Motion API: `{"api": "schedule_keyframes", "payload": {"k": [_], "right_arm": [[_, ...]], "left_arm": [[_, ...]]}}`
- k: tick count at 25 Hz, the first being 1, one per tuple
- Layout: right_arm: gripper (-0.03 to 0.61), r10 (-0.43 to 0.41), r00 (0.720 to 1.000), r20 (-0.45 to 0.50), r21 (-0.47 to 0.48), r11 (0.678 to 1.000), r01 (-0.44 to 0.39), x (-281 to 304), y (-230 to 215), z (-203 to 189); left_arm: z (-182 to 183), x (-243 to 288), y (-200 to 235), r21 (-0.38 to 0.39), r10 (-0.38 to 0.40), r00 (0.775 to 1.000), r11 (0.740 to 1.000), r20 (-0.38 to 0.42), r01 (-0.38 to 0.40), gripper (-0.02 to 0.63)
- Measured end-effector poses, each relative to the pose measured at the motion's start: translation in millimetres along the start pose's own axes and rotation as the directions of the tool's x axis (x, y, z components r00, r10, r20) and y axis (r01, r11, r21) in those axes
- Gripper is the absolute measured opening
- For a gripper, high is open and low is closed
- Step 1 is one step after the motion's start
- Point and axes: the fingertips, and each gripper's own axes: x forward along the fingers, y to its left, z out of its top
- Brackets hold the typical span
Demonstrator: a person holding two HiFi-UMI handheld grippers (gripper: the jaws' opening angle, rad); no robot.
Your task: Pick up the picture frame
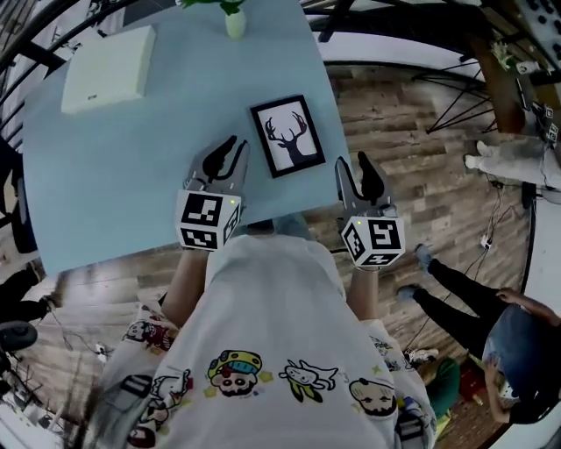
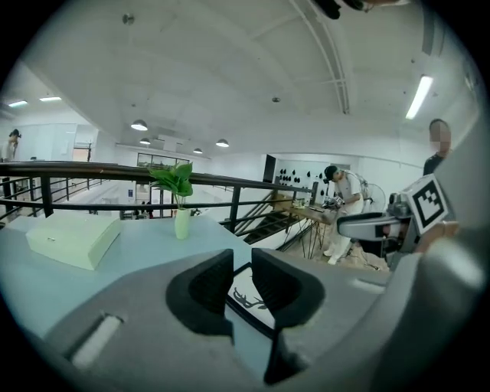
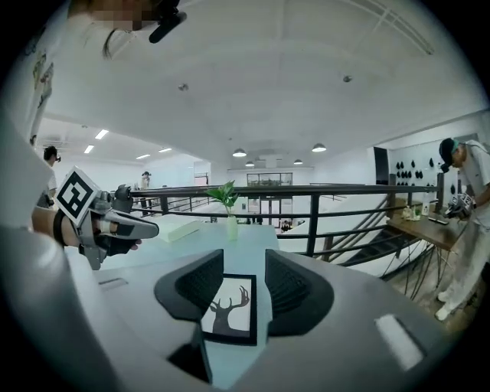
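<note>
White box [image 1: 110,68] and vase [image 1: 235,22] sit well beyond picture frame [image 1: 287,135]

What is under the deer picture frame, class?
The deer picture frame lies flat on the pale blue table, close to one edge. Only bare tabletop shows around it. The patch directly beneath is covered by the frame, so anything slipped under it cannot be seen.
</note>
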Motion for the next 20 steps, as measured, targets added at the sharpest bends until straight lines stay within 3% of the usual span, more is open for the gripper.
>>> {"api": "schedule_keyframes", "payload": {"k": [10,20], "right_arm": [[0.166,0.221,0.975,-0.015,-0.041,0.974,-0.221,43.3,-32.3,12.6],[0.166,0.317,0.948,-0.012,-0.041,0.947,-0.318,66.8,-40.9,17.0]], "left_arm": [[-2.0,15.6,-5.8,-0.076,0.213,0.977,0.974,-0.026,-0.215,0.066],[1.1,22.0,-9.1,-0.101,0.300,0.954,0.948,-0.032,-0.301,0.066]]}}
